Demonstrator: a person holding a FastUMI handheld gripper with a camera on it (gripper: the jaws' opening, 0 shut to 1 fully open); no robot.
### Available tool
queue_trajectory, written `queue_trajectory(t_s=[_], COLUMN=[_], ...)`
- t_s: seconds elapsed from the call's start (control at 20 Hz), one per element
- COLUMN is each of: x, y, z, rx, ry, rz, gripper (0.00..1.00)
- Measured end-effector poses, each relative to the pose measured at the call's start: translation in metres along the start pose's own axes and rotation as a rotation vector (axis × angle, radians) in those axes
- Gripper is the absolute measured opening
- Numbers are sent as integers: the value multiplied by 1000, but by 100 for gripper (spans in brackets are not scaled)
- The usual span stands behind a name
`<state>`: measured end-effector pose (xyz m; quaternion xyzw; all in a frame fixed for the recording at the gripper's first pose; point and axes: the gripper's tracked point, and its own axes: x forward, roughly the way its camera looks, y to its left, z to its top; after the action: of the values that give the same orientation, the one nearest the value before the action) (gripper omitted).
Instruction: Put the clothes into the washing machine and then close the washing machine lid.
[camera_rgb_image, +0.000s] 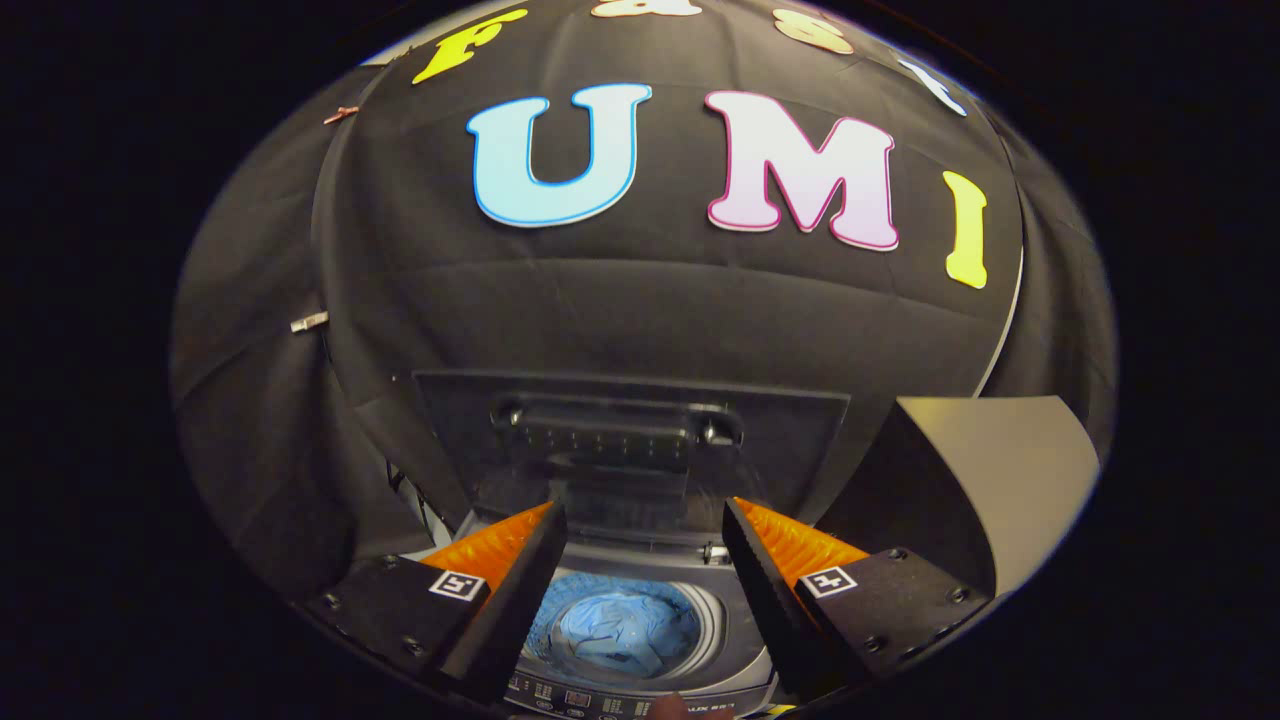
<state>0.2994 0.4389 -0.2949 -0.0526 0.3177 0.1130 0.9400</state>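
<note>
Here, in the gripper view, the gripper hangs over the washing machine with its two fingers spread wide apart and nothing held between them. Below and between the fingers, the blue clothes lie crumpled inside the round drum. The washing machine lid stands raised just beyond the fingertips, upright against the booth's black cloth wall. A row of buttons runs along the machine's near edge.
</note>
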Motion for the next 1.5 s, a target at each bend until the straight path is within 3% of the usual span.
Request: queue_trajectory(t_s=[0.6,1.05,1.2,1.5], x=[59,121,120,112], y=[0,-3,1,-1], z=[74,63,56,54], rx=[4,42,106,78], ry=[-58,17,31,13], rz=[-26,-27,-3,3], gripper=[98,98,99,99])
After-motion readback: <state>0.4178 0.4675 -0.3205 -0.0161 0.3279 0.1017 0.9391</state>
